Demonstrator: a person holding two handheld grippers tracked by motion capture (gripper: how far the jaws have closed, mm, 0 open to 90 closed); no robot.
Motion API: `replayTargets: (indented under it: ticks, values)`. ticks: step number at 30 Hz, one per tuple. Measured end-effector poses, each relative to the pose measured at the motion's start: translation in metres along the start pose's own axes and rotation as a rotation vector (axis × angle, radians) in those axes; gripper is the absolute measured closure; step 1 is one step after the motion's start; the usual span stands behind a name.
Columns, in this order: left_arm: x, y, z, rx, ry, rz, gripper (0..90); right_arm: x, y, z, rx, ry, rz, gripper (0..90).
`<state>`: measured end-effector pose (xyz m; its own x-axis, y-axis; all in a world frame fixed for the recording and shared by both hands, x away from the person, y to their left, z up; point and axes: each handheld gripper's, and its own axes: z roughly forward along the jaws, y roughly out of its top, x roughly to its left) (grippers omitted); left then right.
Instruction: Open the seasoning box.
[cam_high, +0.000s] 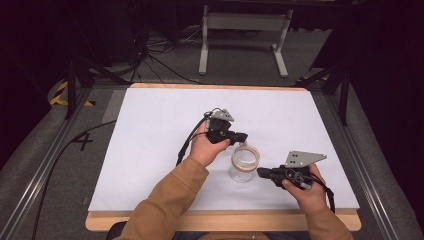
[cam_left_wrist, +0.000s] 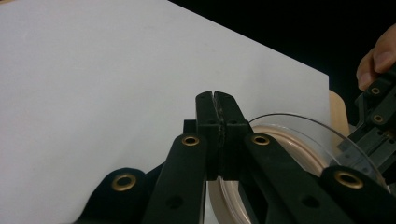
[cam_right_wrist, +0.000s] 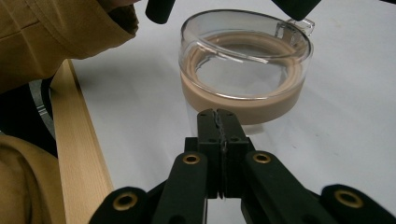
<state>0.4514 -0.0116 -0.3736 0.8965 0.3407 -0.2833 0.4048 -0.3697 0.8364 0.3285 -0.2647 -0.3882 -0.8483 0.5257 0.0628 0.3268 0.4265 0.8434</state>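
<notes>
Sleeves enter the high view from the bottom edge. Clear jar with tan-rimmed lid stands upright on the white table, between both tools; left gripper nearer, at its rim.

Left gripper view: jaws clenched, empty; jar just right, contact uncertain.

Right gripper view: right gripper clenched, empty; jar straight ahead, apart.
</notes>
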Motion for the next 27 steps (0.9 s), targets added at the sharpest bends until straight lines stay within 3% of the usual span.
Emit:
replayTargets:
  ticks: [7, 13, 22, 27]
  values:
    - [0.001, 0.0, 0.0, 0.012, 0.004, -0.002, 90.0, 0.001, 0.002, 0.001, -0.014, -0.001, 0.002, 90.0]
    - [0.001, 0.0, 0.0, 0.013, 0.003, -0.003, 90.0, 0.002, 0.008, 0.001, -0.065, -0.023, 0.004, 90.0]
    - [0.001, 0.0, -0.001, 0.004, 0.001, 0.0, 89.8, 0.002, 0.009, 0.002, -0.074, -0.032, 0.006, 90.0]
    - [-0.003, 0.001, -0.011, -0.017, 0.052, 0.03, 88.2, 0.003, 0.01, 0.002, -0.081, -0.027, 0.003, 90.0]
